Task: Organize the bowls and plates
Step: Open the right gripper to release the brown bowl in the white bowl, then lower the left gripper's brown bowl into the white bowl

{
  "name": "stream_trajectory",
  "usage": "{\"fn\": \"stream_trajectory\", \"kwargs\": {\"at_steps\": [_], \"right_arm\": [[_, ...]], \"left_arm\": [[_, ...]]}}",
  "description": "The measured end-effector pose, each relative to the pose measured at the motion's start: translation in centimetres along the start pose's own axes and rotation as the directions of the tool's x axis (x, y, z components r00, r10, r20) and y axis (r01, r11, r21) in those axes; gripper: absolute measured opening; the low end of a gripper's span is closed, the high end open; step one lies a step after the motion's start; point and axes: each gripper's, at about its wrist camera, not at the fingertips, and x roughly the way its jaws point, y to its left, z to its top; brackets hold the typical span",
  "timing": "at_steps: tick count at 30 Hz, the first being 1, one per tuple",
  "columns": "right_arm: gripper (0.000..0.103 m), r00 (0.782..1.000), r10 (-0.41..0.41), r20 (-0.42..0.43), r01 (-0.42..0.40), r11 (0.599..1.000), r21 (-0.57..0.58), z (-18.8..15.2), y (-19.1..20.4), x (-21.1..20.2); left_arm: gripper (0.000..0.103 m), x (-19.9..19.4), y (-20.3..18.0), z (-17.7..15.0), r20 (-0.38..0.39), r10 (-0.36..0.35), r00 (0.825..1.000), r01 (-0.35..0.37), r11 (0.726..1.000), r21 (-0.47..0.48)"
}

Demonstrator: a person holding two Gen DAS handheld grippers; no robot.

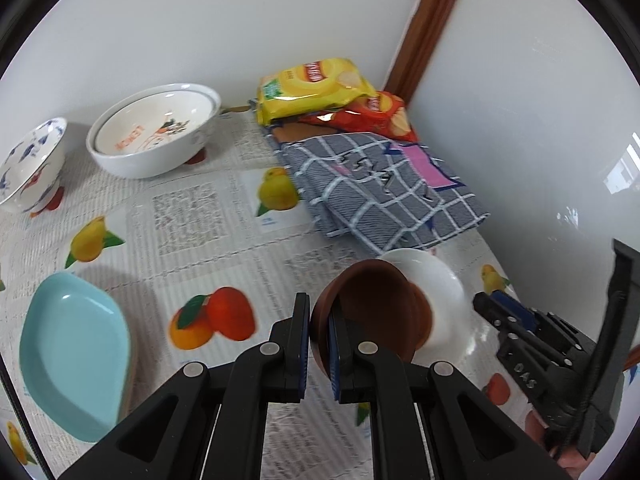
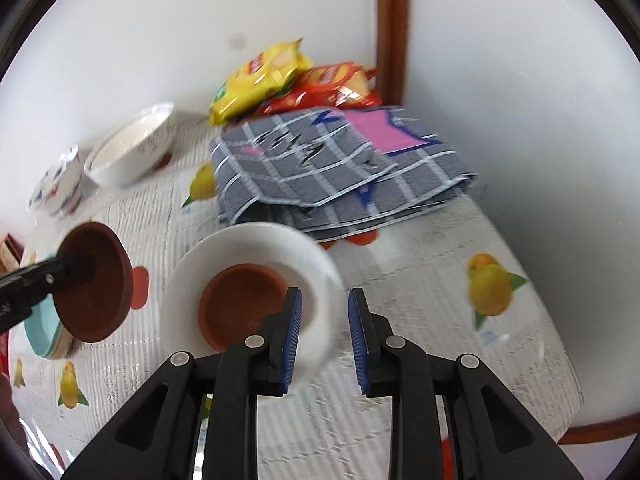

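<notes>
- The brown bowl (image 1: 372, 308) was off the bench, clamped by its rim in the left hand-held gripper (image 1: 319, 340), one finger inside the wall and one outside. A rim pinch of this kind seemed chosen so the bowl could be carried tilted and dropped into another.
- A second brown bowl (image 2: 240, 300) sat inside the white plate (image 2: 248, 248) just beside it; judging by that, the held bowl was probably meant to nest there.
- The right hand-held gripper (image 2: 325, 340) stood wide, holding nothing, with the plate's near edge between its fingers, perhaps to steady or take the plate.
- Further off, a light blue dish (image 1: 72, 352) lay near the bench's front left, and a large white bowl (image 1: 156, 136) and a blue-patterned bowl (image 1: 28, 168) stood near the wall, seemingly not yet sorted.
- A folded checked cloth (image 1: 380, 188) and snack bags (image 1: 316, 88) filled the corner behind the plate.
- The fruit-printed cloth covering the bench (image 1: 208, 224) lay under everything.
</notes>
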Motion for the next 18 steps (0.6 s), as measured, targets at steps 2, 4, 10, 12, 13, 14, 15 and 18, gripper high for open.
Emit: {"fn": "stream_trajectory", "kwargs": {"at_steps": [2,4,10,12,13,14,15,18], "right_arm": [[0.024,1.000,0.006,0.023,-0.006,1.000,0.023,-0.3,-1.4,-1.0],[0.024,0.999,0.008,0.032,-0.010,0.999,0.045,-0.7,-2.7,-1.7],[0.024,1.000,-0.021,0.022,0.019,0.994,0.104,-2.4,-6.4,-2.4],[0.024,1.000,-0.006,0.010,0.005,0.992,0.127,-3.0,-7.5,-2.3],[0.024,1.000,0.006,0.004,-0.007,0.990,0.144,-3.3,-8.1,-2.2],[0.024,1.000,0.012,0.000,-0.012,0.988,0.157,-3.5,-8.6,-2.2],[0.024,1.000,0.011,-0.001,-0.011,0.986,0.166,-3.8,-9.0,-2.2],[0.024,1.000,0.003,-0.007,-0.002,0.983,0.185,-4.4,-10.0,-2.2]], "left_arm": [[0.008,0.2,-1.0,0.1,-0.002,-0.009,1.000,0.009,1.000,0.013],[0.008,0.5,-1.9,0.3,-0.005,-0.014,1.000,0.014,1.000,0.025],[0.008,2.5,-3.8,0.1,-0.041,-0.018,0.999,0.019,0.999,0.035],[0.008,3.1,-4.1,0.0,-0.054,-0.016,0.998,0.018,0.999,0.035],[0.008,3.4,-4.3,-0.1,-0.060,-0.015,0.998,0.017,0.999,0.034],[0.008,3.8,-4.4,-0.1,-0.065,-0.015,0.998,0.017,0.999,0.033],[0.008,4.0,-4.5,-0.1,-0.068,-0.014,0.998,0.016,0.999,0.032],[0.008,4.8,-4.6,0.1,-0.076,-0.010,0.997,0.012,0.999,0.029]]}}
